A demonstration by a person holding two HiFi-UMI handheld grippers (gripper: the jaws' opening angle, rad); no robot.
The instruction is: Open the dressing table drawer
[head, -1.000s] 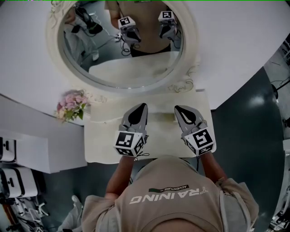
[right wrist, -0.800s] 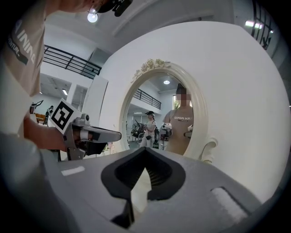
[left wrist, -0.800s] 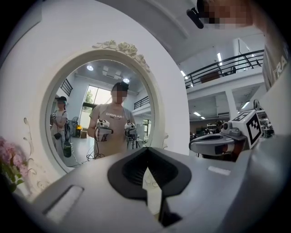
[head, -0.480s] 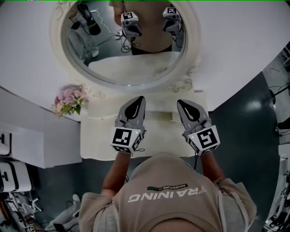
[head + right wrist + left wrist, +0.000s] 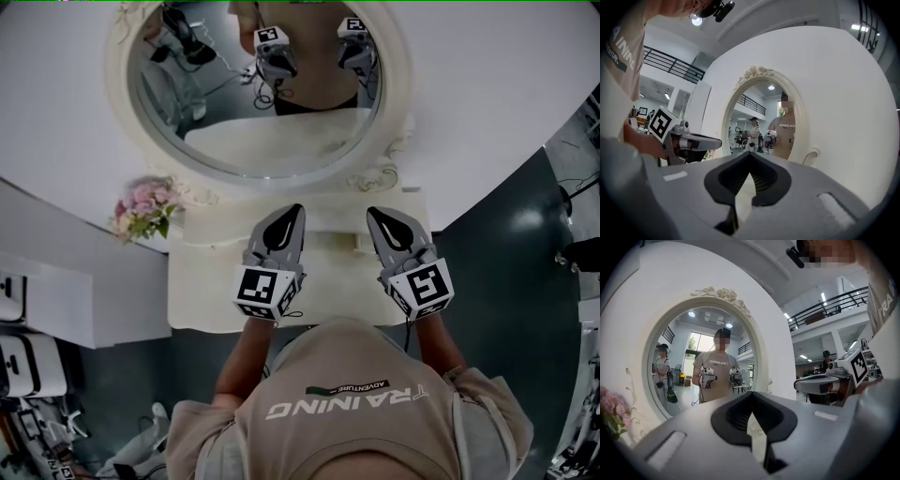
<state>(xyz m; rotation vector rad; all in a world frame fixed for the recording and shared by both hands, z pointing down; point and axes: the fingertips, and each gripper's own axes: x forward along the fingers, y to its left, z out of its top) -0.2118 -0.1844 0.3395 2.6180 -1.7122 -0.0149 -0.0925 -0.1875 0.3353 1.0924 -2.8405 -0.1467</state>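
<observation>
My left claw (image 5: 294, 212) and right claw (image 5: 372, 214) are both closed, tips together, holding nothing. They are side by side over the table (image 5: 328, 272). I cannot see its drawer from here. Beyond stand flowers (image 5: 141, 208), left, then the mirror (image 5: 253, 103).

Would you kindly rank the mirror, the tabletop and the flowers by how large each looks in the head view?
1. mirror, largest, even with its top cut off by the picture's edge
2. tabletop, partly covered
3. flowers, clearly smallest
</observation>
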